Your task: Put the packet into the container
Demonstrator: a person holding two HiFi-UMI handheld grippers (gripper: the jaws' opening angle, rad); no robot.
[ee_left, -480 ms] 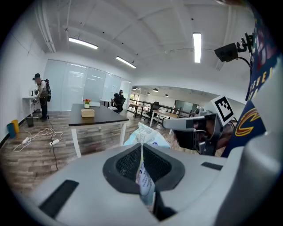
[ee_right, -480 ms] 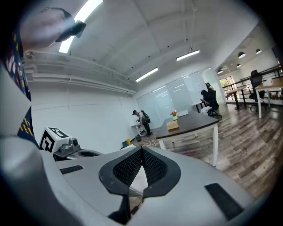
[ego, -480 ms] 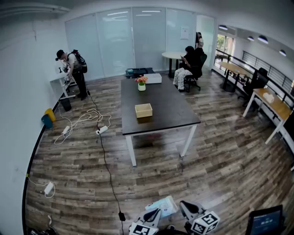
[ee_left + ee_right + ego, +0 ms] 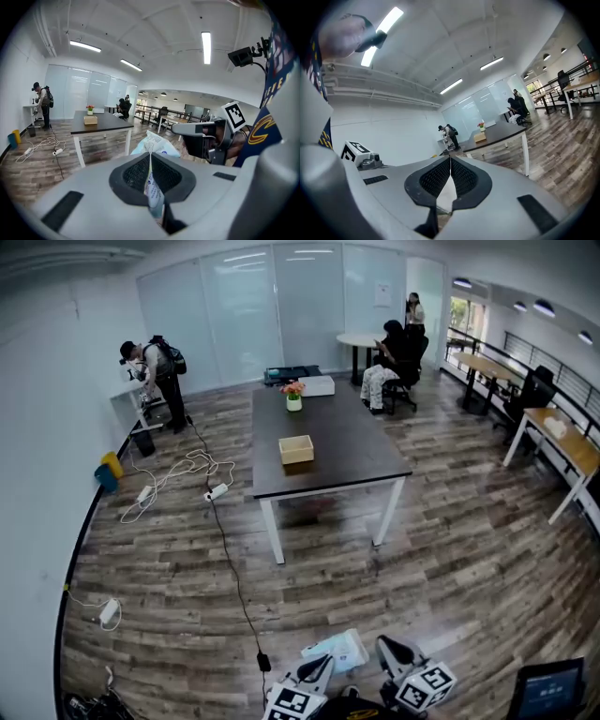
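Pkt (image 4: pixel 336 651) in L gripper (image 4: pixel 320 667); container (image 4: pixel 296 449) on table (image 4: pixel 361 460)

Grey L tongs (image 4: pixel 150 157), R tongs (image 4: pixel 450 161) w/ blk mesh pads (image 4: pixel 135 172), b/w marker cubes (image 4: pixel 292 704)

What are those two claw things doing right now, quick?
Left gripper: closed, holding the packet.
Right gripper: closed, empty.

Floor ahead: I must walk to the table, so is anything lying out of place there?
Yes. A black cable snakes loose across the wooden floor left of the table, running from a white power strip among untidy white cord loops. It could catch a foot.
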